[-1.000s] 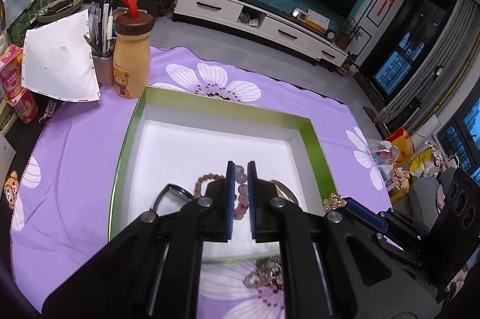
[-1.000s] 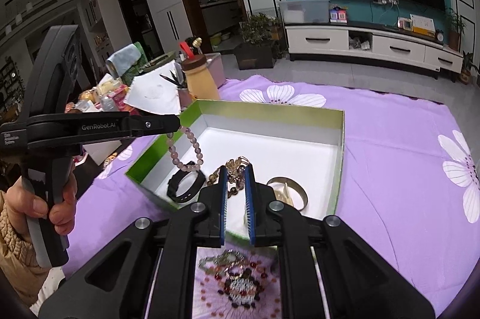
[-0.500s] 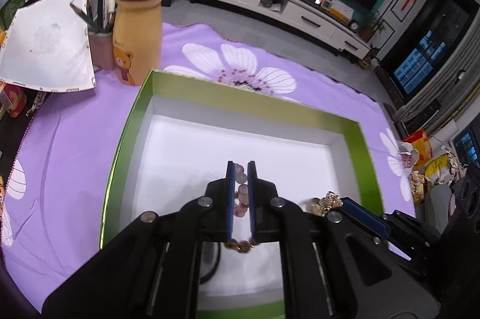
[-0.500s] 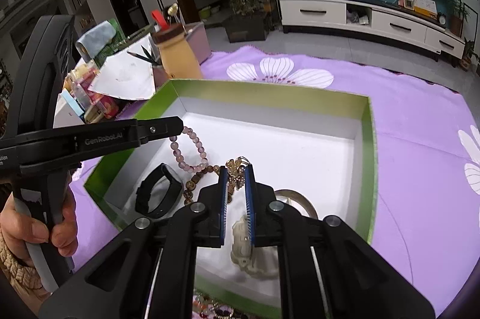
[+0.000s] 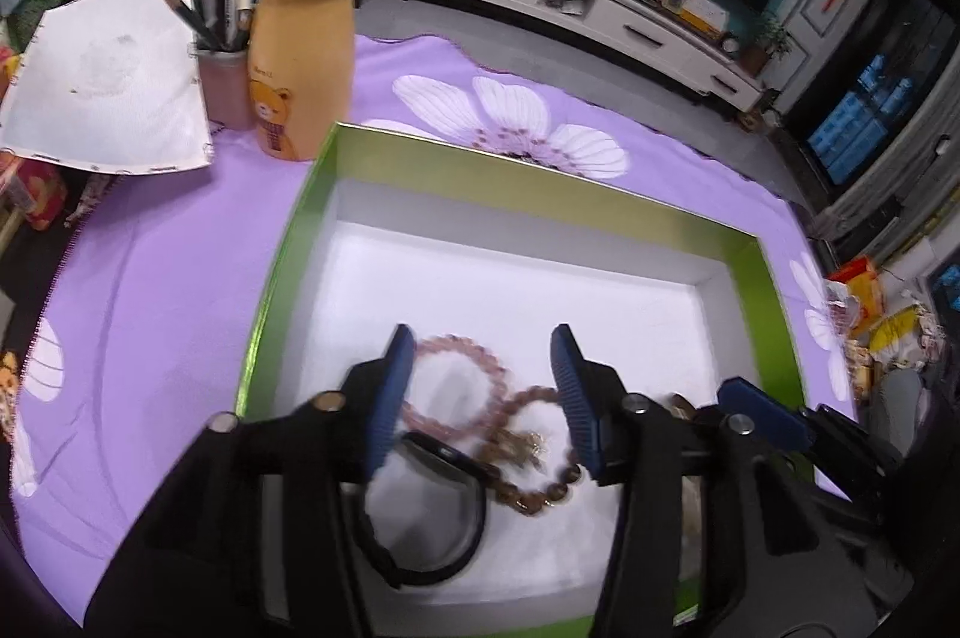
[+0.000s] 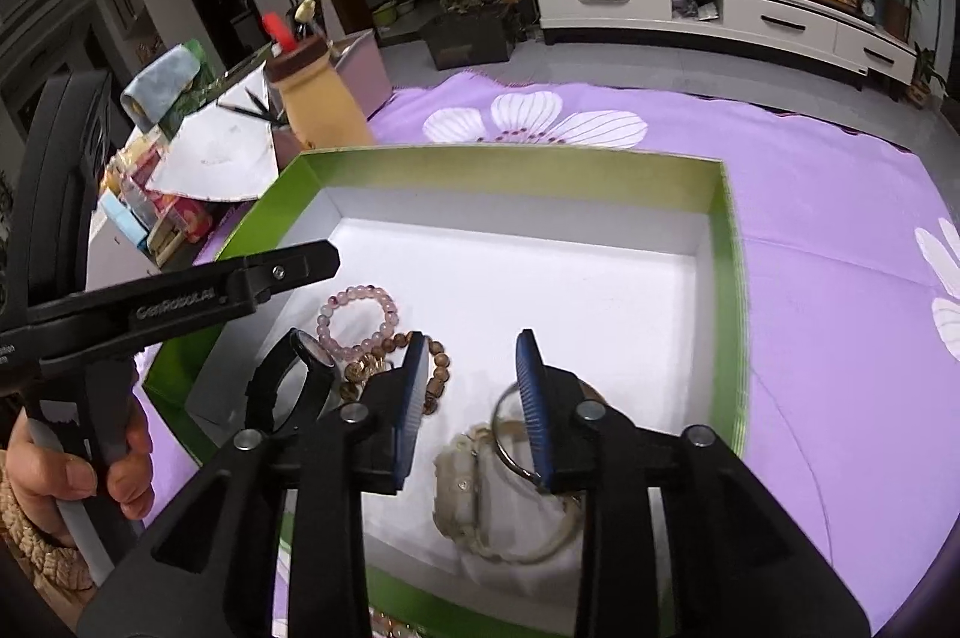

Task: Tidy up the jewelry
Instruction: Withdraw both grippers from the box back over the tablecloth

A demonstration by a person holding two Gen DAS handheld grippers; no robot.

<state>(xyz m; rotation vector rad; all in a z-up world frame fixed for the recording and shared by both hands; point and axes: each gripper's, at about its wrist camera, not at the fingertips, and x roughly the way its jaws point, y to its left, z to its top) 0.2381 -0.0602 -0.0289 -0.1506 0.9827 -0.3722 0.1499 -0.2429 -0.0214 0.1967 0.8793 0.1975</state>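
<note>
Over green-rimmed box (image 5: 774, 302) on purple-clothed desk (image 5: 150, 278), both tools angled down into it. Left tool (image 5: 480, 392): jaws opening, nothing gripped; pink bead bracelet (image 5: 462, 380) lies on box floor between its fingers, brown bead bracelet (image 5: 534, 464) and black watch (image 5: 420, 512) just below. Right tool (image 6: 471, 398): jaws opening, moderate gap, pads clear; pale carved bracelet (image 6: 462, 494) and thin metal bangle (image 6: 510, 434) lie beneath it on box floor. Judgement: pieces dropped inside box to gather jewelry in one container.
</note>
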